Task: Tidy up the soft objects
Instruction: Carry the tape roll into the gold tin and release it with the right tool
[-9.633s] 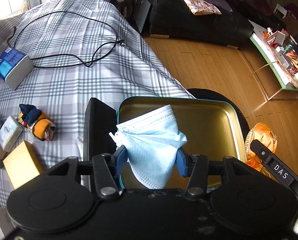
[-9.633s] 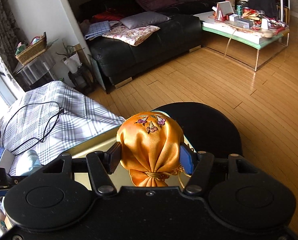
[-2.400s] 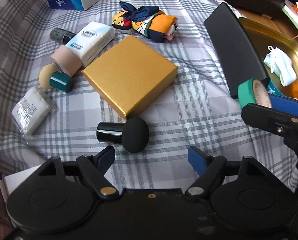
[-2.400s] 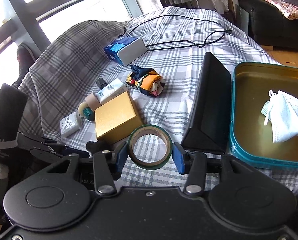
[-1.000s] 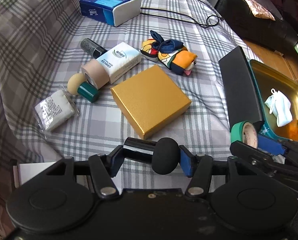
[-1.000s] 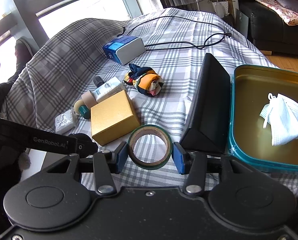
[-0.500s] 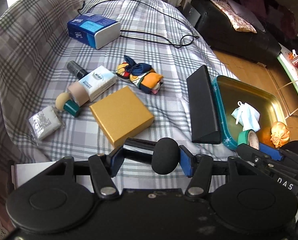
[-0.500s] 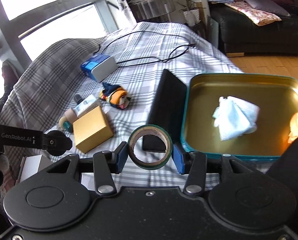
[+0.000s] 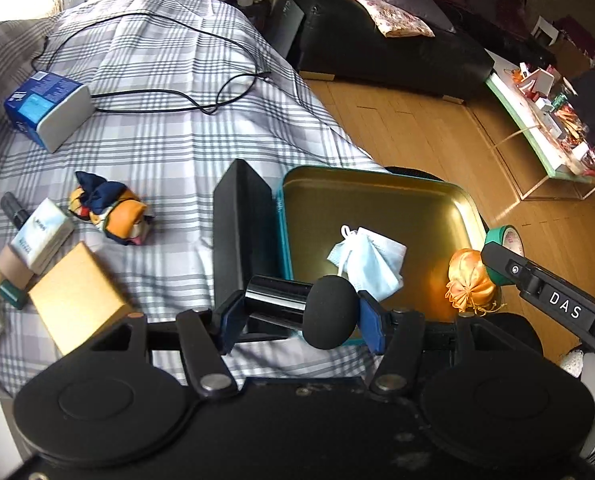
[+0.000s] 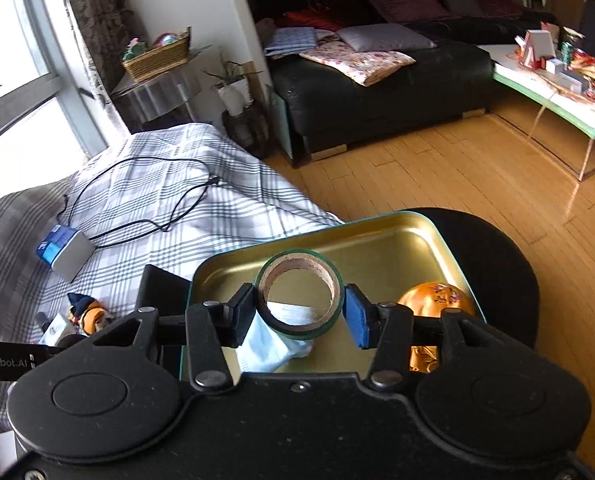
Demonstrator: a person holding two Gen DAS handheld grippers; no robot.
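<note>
Since a second earlier both my hands had swung from the checked bedcover (image 9: 169, 148) over to the gold tin tray (image 9: 377, 184). My left gripper (image 9: 297, 314) was clamped endwise on the black sponge applicator (image 9: 321, 306), hanging over the tray's near edge. My right gripper (image 10: 299, 314) pinched the green tape roll (image 10: 299, 294) above the tray, where the blue face mask (image 9: 371, 260) and orange pouch (image 9: 471, 280) already lay. Step in hand: delivery. Next, probably lower and let go inside the rim.
</note>
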